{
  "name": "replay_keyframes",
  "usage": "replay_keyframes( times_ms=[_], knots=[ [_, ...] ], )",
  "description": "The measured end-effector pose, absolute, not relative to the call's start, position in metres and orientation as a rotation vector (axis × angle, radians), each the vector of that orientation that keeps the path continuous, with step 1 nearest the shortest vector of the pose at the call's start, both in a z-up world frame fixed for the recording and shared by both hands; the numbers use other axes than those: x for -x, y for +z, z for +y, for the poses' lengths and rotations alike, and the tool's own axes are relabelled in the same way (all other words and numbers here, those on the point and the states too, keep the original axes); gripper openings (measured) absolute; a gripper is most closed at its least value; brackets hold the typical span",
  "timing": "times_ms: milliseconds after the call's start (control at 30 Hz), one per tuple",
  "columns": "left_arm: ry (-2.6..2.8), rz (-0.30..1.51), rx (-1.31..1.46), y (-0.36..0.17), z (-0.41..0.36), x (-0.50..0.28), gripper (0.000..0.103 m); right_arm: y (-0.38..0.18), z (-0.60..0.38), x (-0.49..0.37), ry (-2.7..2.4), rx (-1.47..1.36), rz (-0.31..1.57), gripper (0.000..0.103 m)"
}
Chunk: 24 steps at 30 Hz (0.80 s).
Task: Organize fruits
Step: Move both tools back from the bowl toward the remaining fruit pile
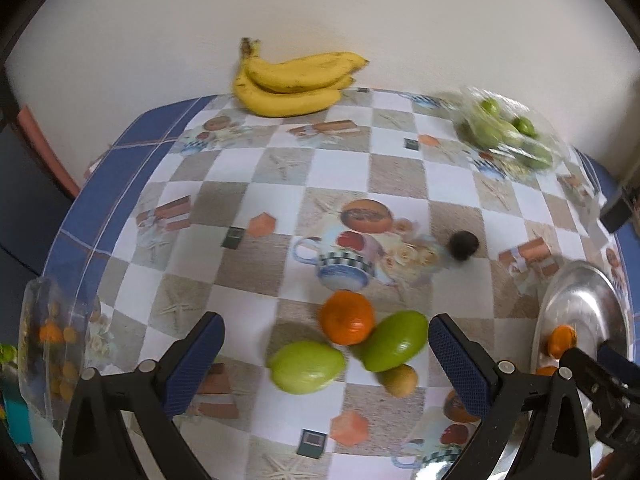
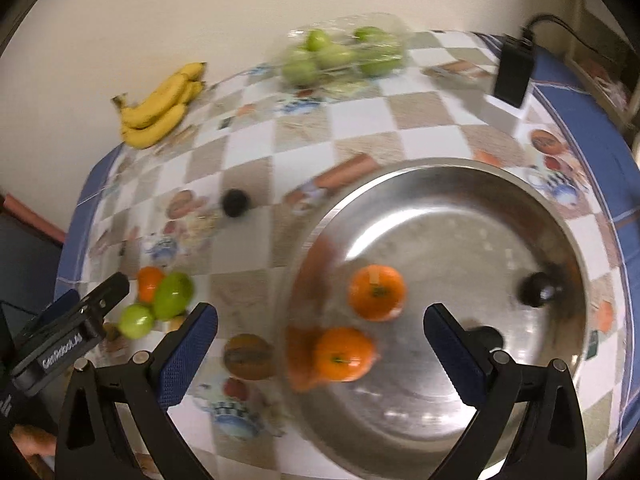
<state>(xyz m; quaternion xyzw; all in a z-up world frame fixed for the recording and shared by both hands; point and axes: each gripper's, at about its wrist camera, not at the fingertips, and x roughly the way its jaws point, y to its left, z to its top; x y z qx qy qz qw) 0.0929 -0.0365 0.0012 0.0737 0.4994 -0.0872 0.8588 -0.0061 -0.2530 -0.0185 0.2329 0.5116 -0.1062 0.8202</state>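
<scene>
My left gripper (image 1: pixel 325 320) is open above a cluster on the tablecloth: an orange (image 1: pixel 347 322), two green fruits (image 1: pixel 394 340) (image 1: pixel 307 366) and a small brown fruit (image 1: pixel 400 380). Beyond them a dark round fruit (image 1: pixel 463 245) lies alone. My right gripper (image 2: pixel 320 312) hangs open over the steel bowl (image 2: pixel 440 168). In the bowl are two oranges (image 2: pixel 377 292) (image 2: pixel 344 354) and a dark fruit (image 2: pixel 536 289). The same cluster (image 2: pixel 173 294) shows to the bowl's left, with the left gripper (image 2: pixel 92 292) beside it. Both views are motion-blurred.
A bunch of bananas (image 1: pixel 294 84) lies at the far edge against the wall. A clear bag of green fruits (image 1: pixel 508 132) sits at the back right. A black power adapter (image 2: pixel 514 72) stands further right. A plastic bag of small orange fruits (image 1: pixel 52 340) sits at the left edge.
</scene>
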Motion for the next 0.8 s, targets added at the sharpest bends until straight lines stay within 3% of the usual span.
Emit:
replay_keyframes(
  times_ms=[467,800],
  knots=[
    [-0.113,1.068,0.022,0.013,0.033,-0.112,0.103,-0.006,-0.186,-0.026,-0.039,-0.425,1.060,0.102],
    [-0.152,1.232,0.062,-0.026,0.025,-0.119,0.103,-0.037,-0.146,-0.047,0.024,-0.352,1.167,0.102]
  ],
)
